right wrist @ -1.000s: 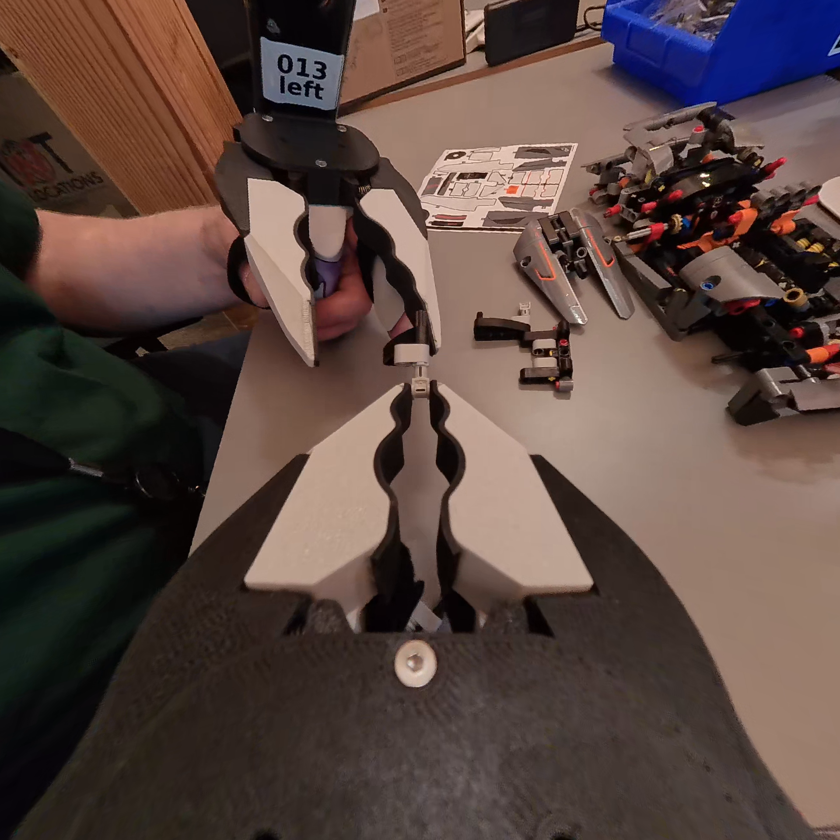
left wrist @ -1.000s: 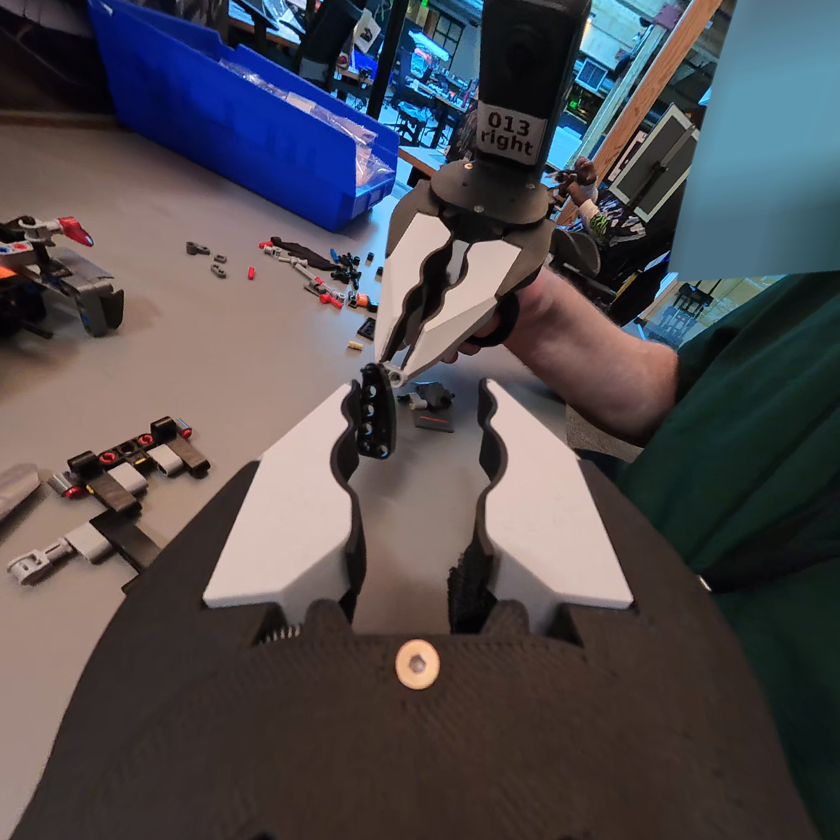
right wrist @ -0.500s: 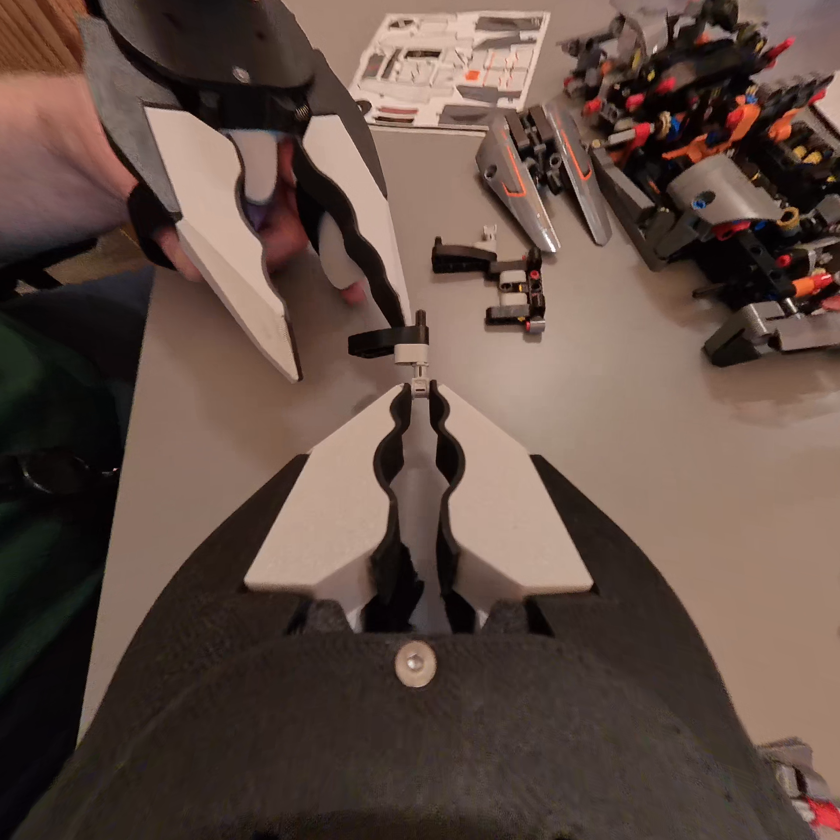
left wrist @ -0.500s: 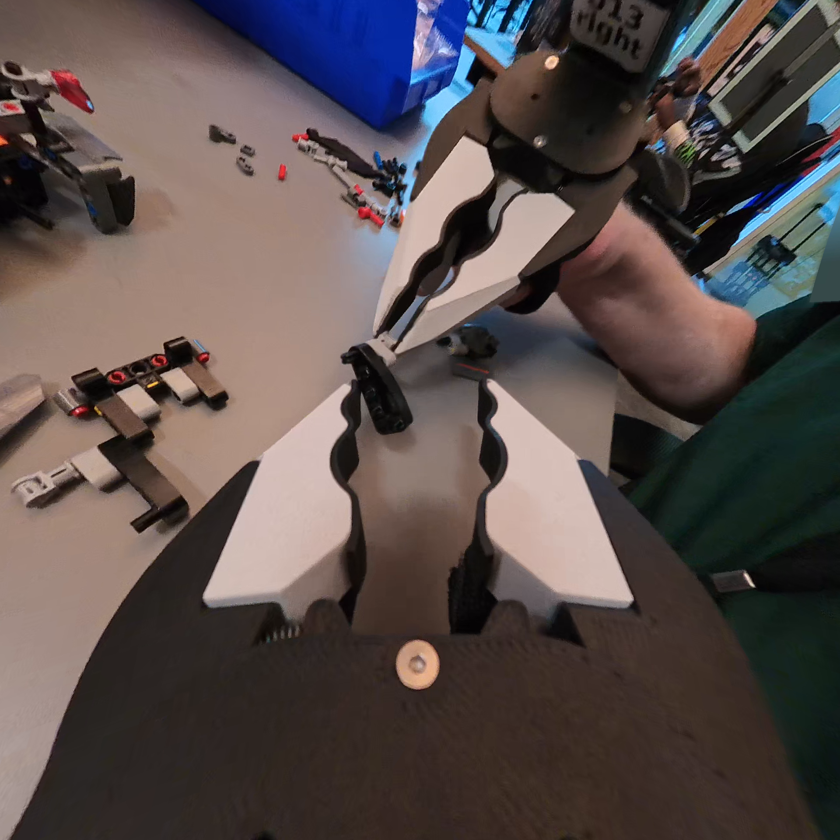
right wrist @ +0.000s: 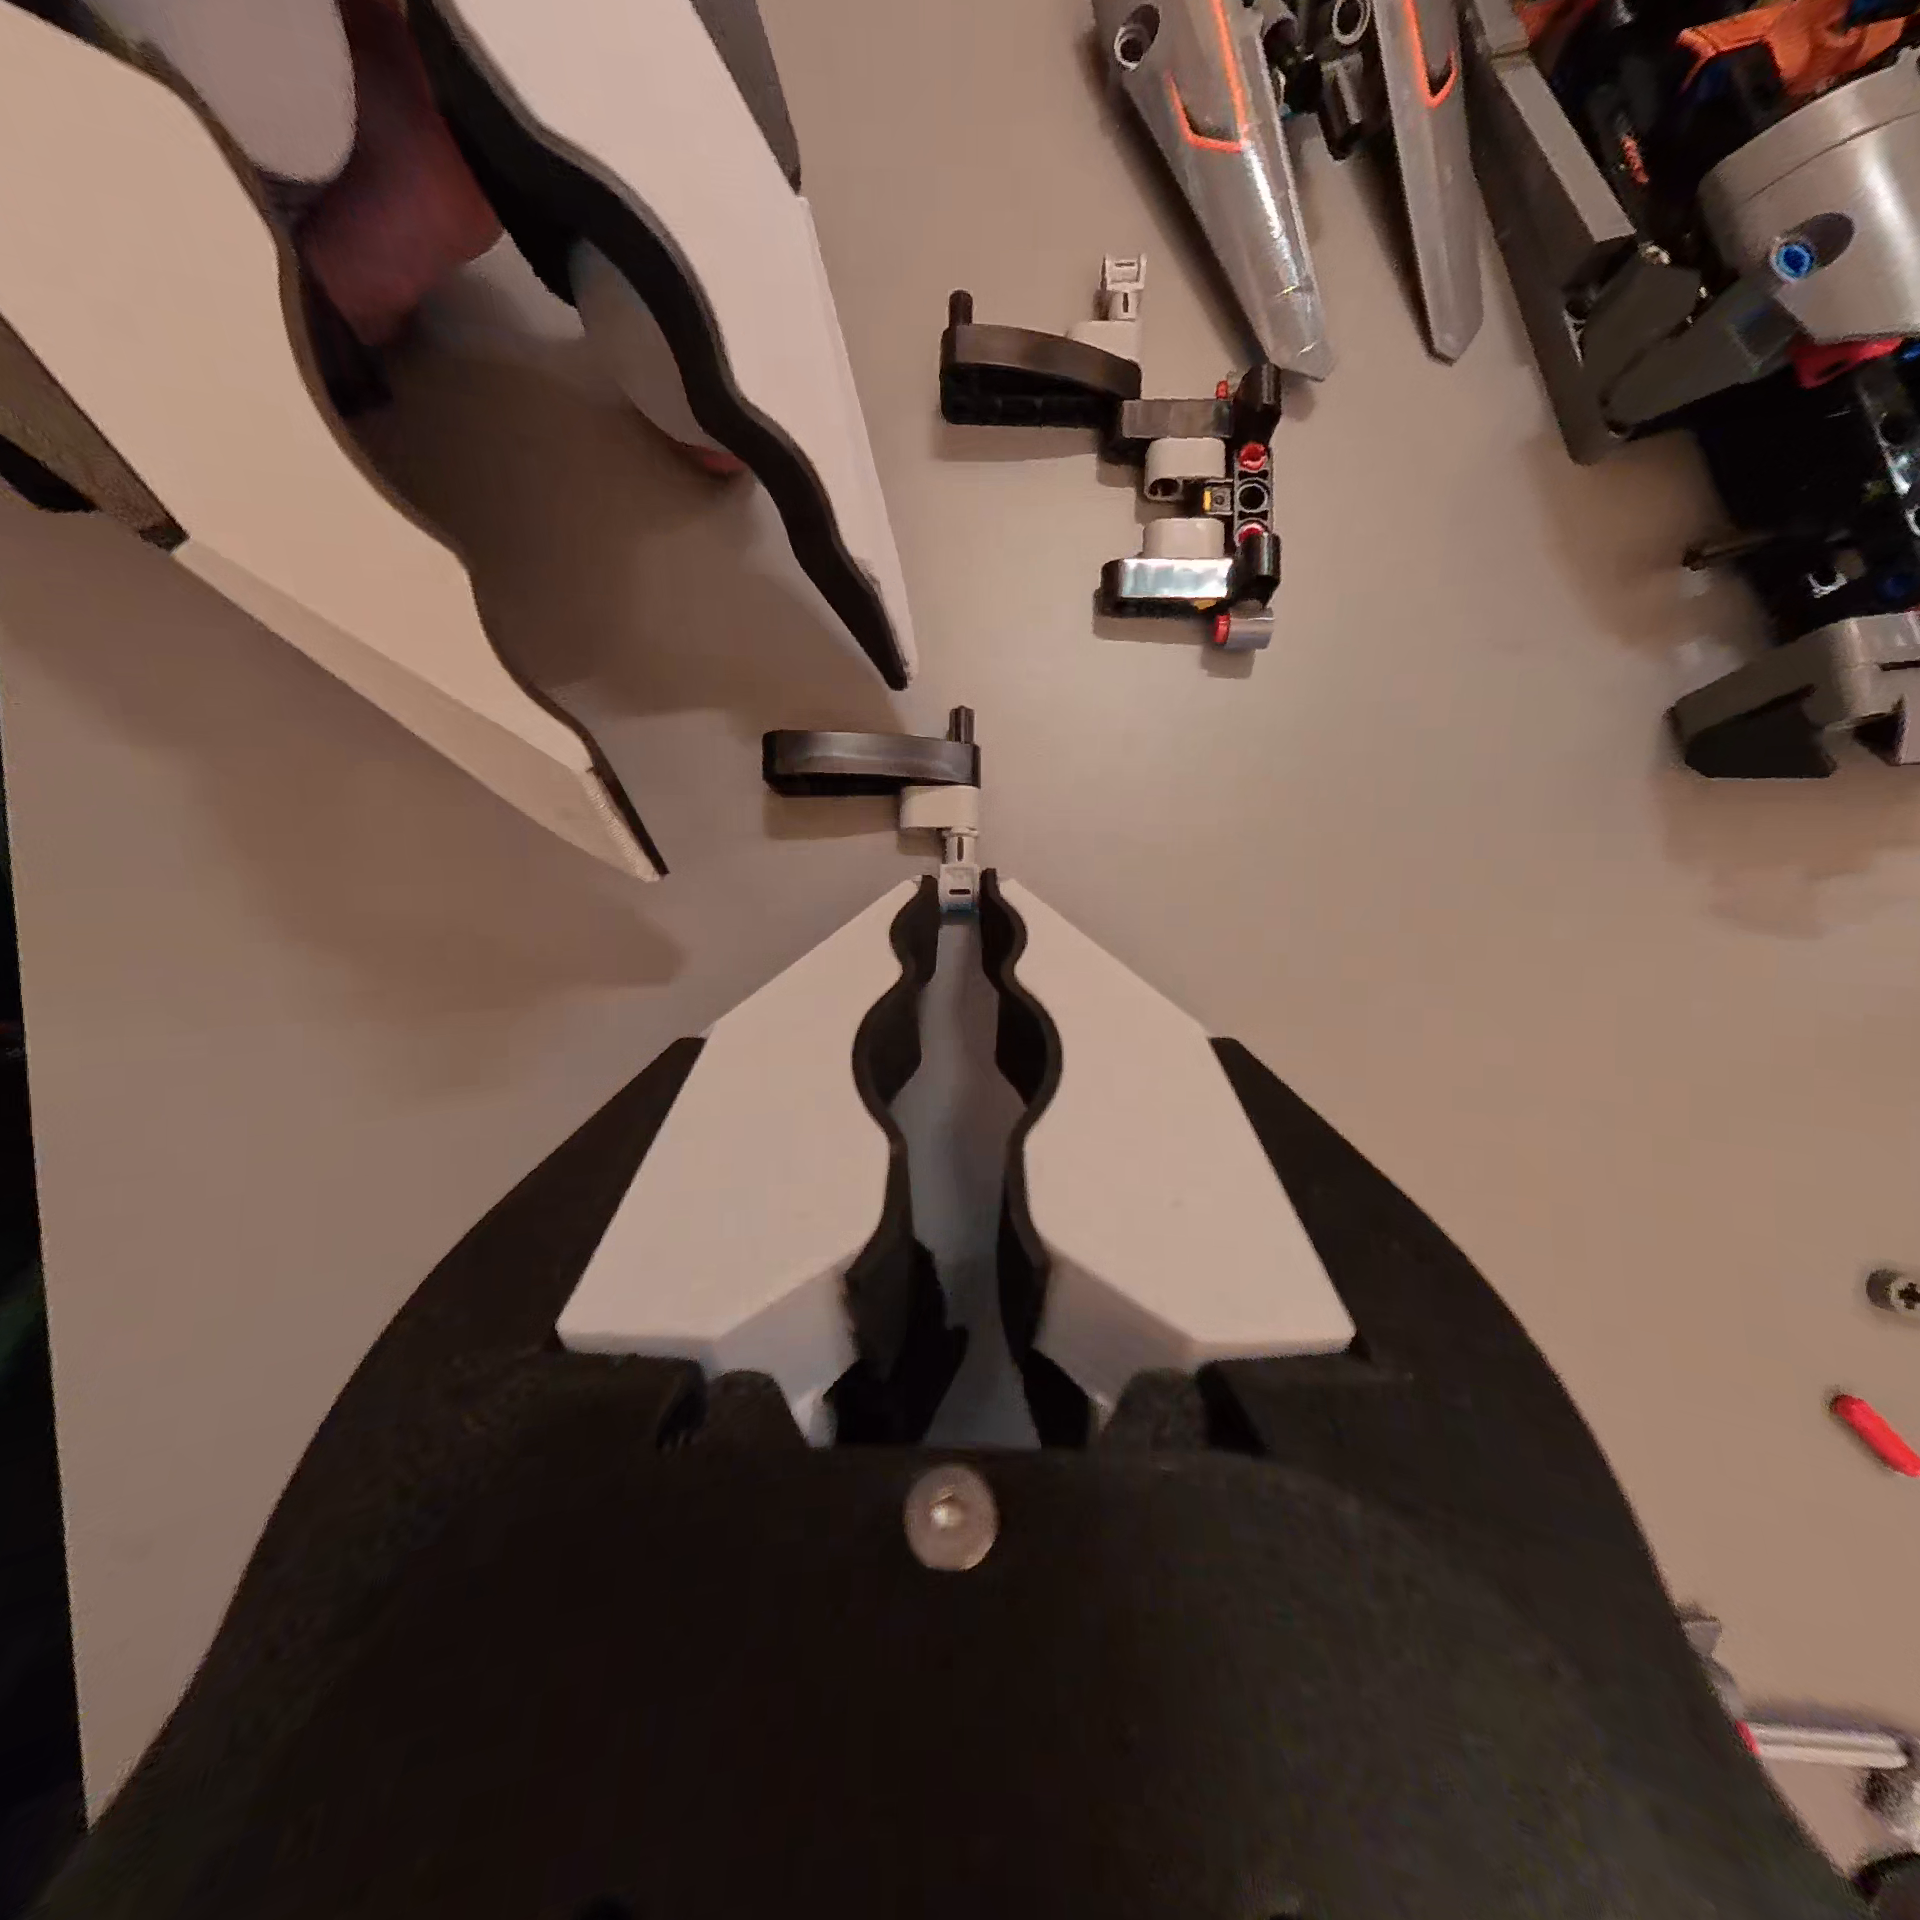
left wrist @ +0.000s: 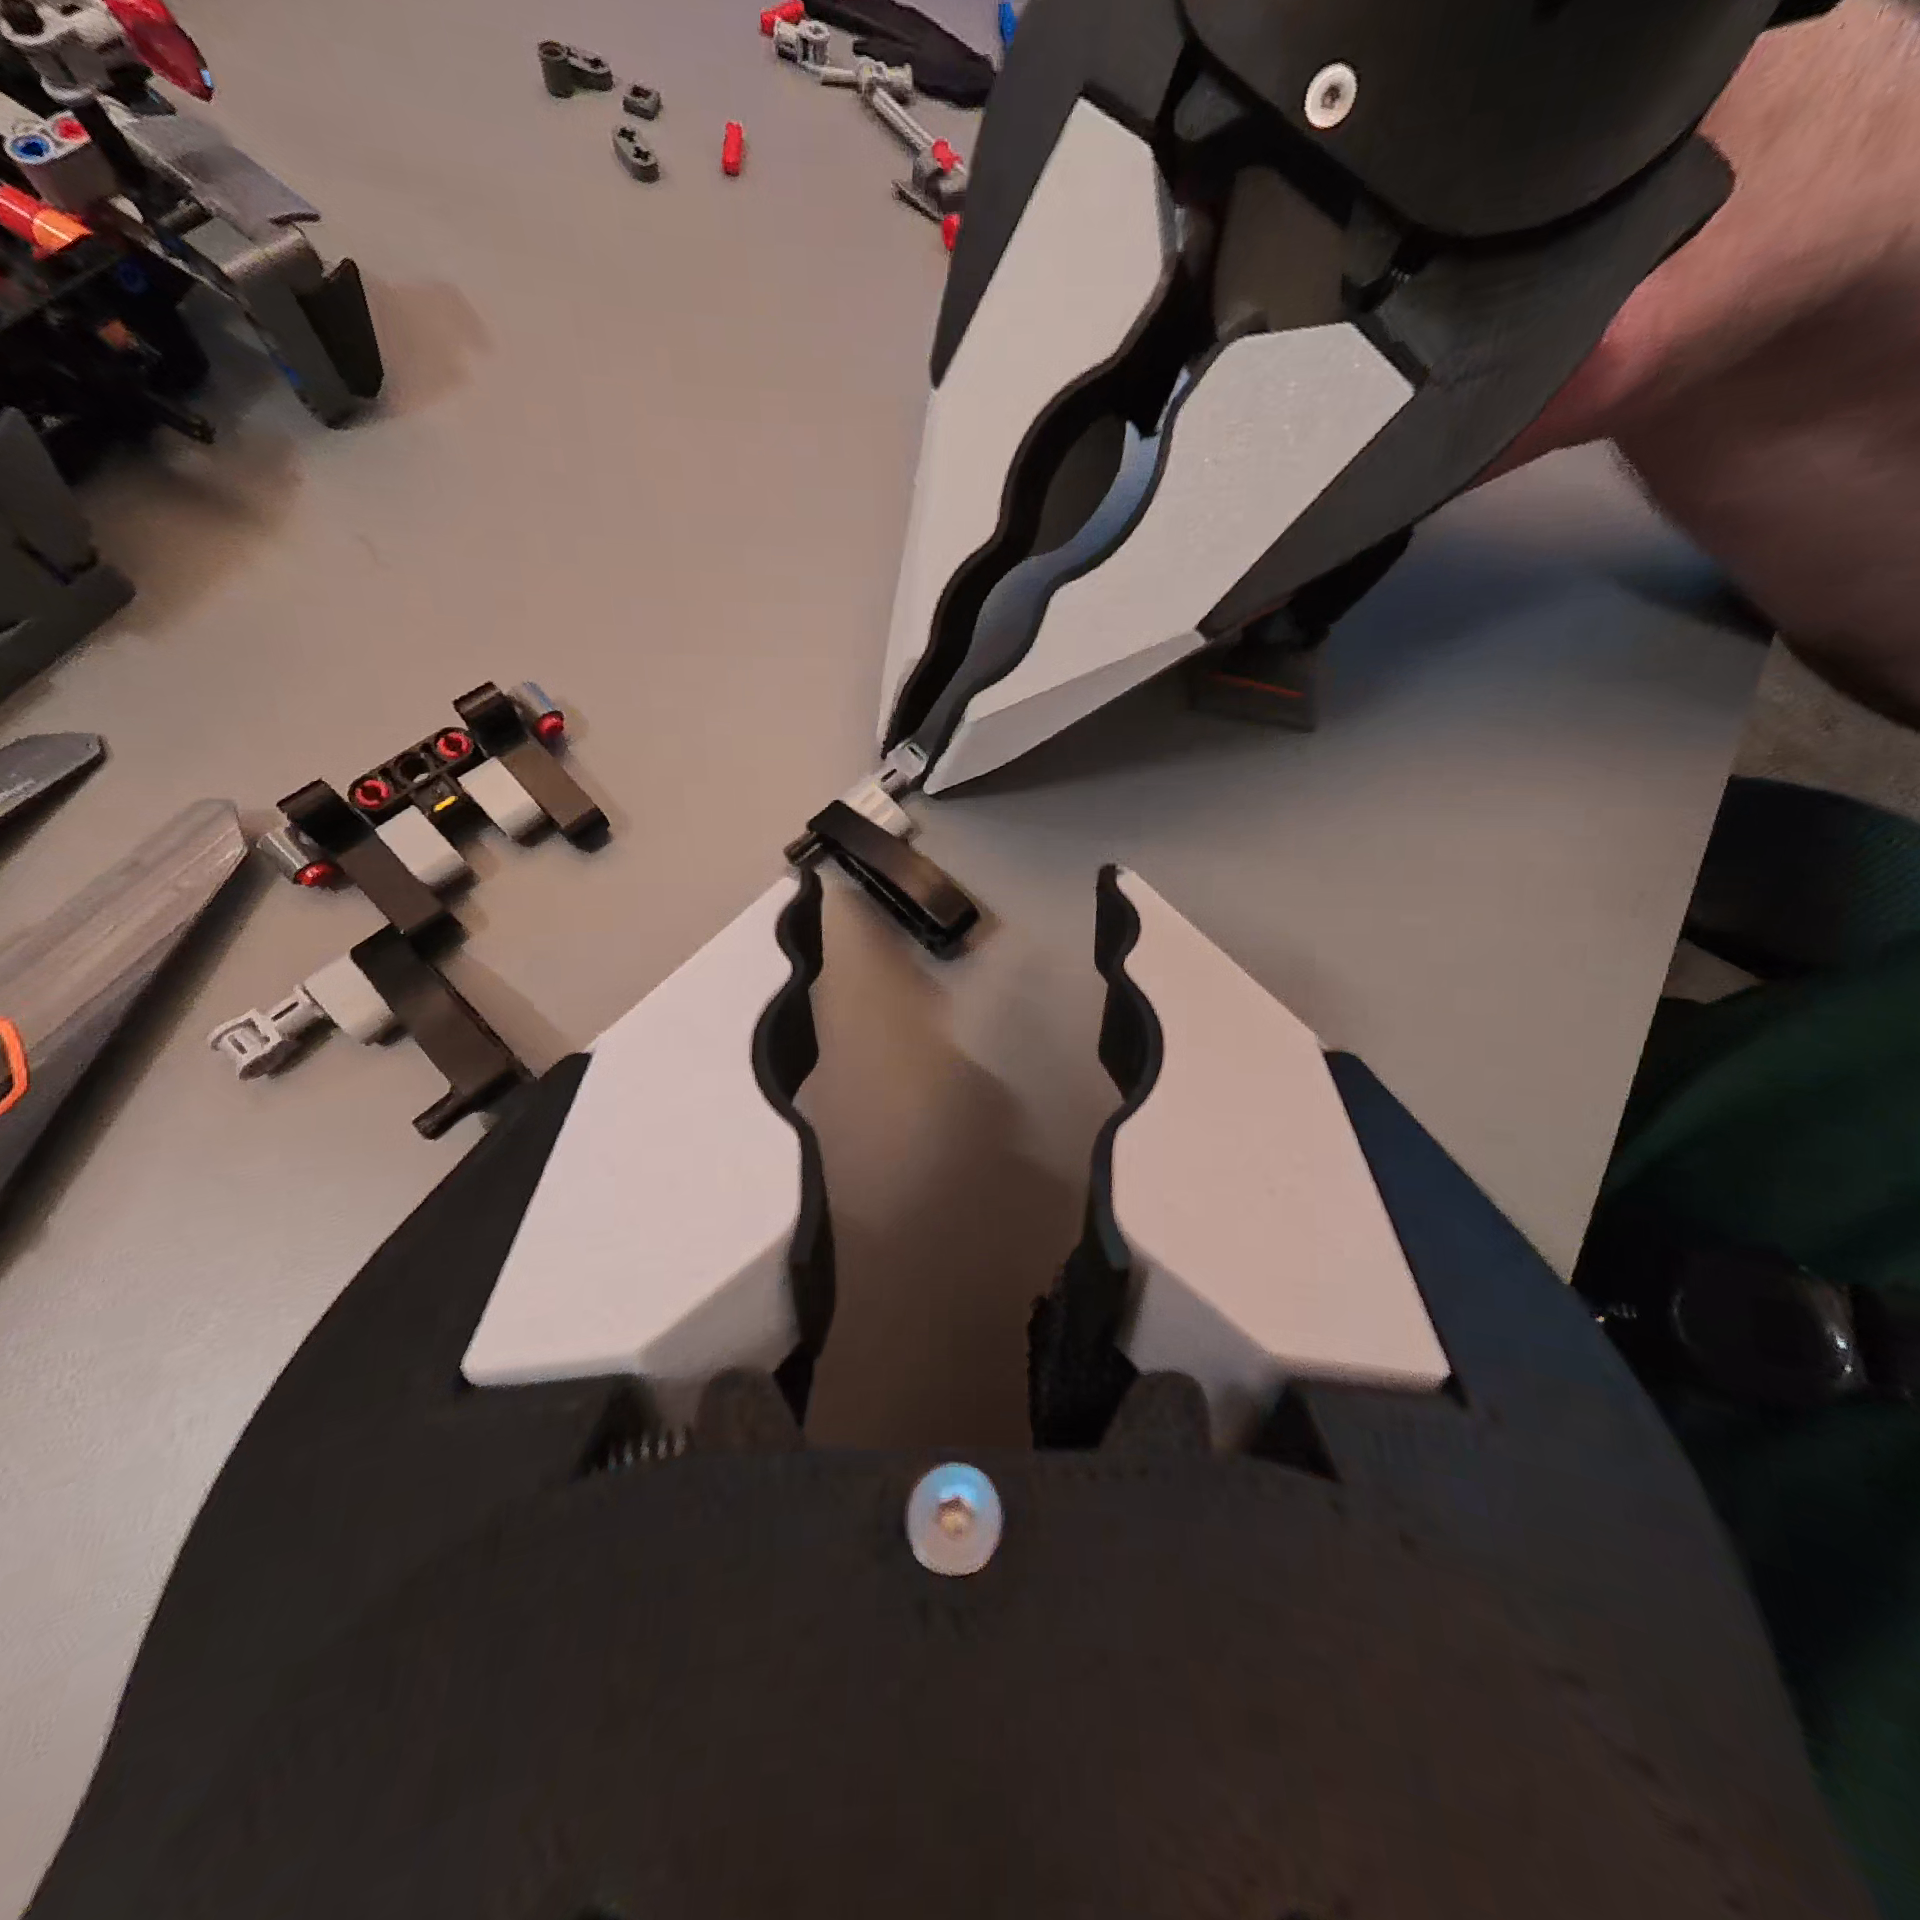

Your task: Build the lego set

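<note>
My right gripper (right wrist: 956, 883) is shut on the grey pin end of a small lego piece (right wrist: 883, 774), a black curved beam on a white connector, held low over the grey table (right wrist: 1299, 987). The right gripper shows in the left wrist view (left wrist: 906, 764) with the piece (left wrist: 883, 873) at its tip. My left gripper (left wrist: 951, 883) is open and empty, its left fingertip beside the black beam; it also shows in the right wrist view (right wrist: 769, 779). A matching black, white and red sub-assembly (right wrist: 1164, 457) lies further out, also in the left wrist view (left wrist: 416, 831).
The large grey, black and orange lego model (right wrist: 1766, 364) sits at the right, with two grey pointed panels (right wrist: 1236, 177) beside it. Loose small parts (left wrist: 727, 145) lie at the far side. A red pin (right wrist: 1870, 1434) lies at the right. The table edge (left wrist: 1662, 935) is near the person's green sleeve. Both grippers' tips are close together, under 4 cm apart.
Both grippers have come down close to the table. The black beam has swung from upright to lying flat. My right gripper still grips the piece; my left stays open beside it.
</note>
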